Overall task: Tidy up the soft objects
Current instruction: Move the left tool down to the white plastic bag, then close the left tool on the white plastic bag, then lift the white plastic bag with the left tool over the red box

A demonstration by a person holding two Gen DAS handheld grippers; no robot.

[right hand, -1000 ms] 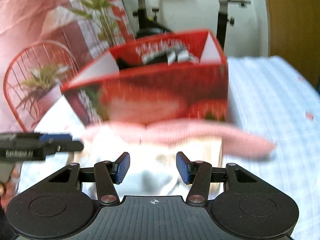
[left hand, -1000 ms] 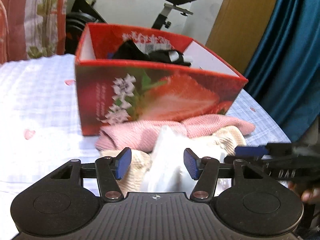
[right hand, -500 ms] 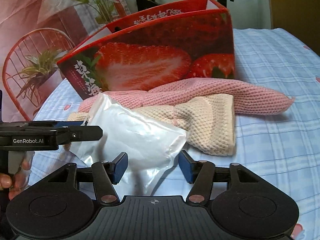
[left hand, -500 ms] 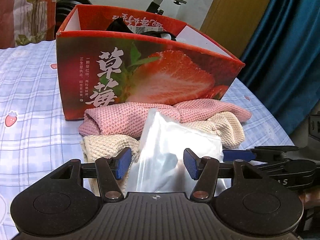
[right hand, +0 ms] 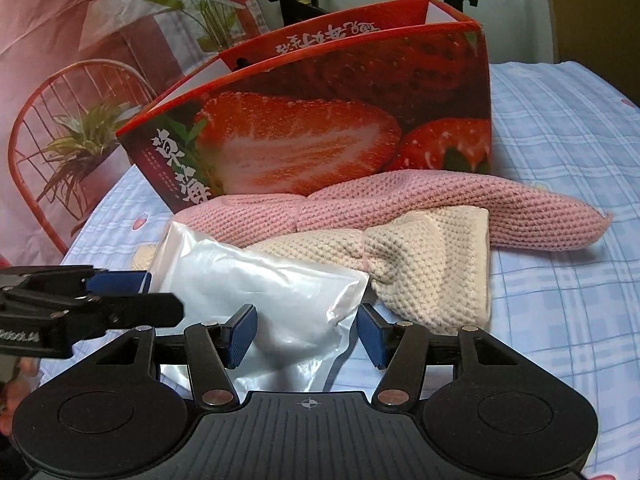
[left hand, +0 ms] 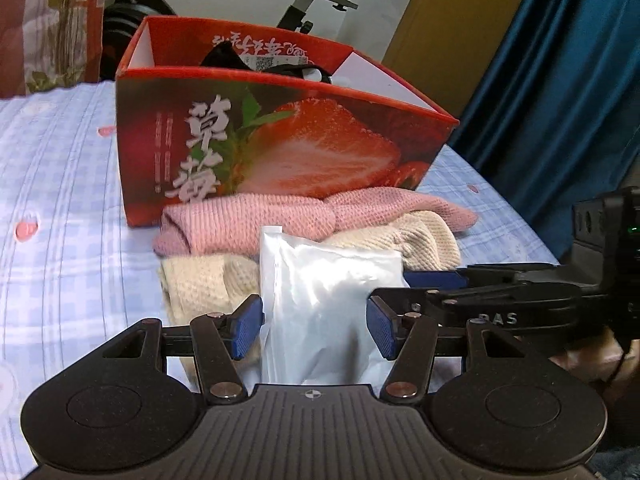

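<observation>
Lying on the blue checked sheet [right hand: 560, 280], the white plastic pouch [right hand: 256, 284] sits between the spread fingers of both the left gripper [left hand: 316, 328] and right gripper [right hand: 306, 332], before cream [right hand: 432, 268] and pink knits [right hand: 400, 204] by the strawberry box [right hand: 320, 136]

Large white Chinese characters "草莓" run down the front of the red strawberry box [left hand: 280, 152], beside a picture of a cut strawberry; smaller lines beside them are too small to read. Inside the far wall, more white characters appear upside down, unreadable, with a QR code. The right gripper [left hand: 496, 316] shows the letters "DAS", partly hidden.
</observation>
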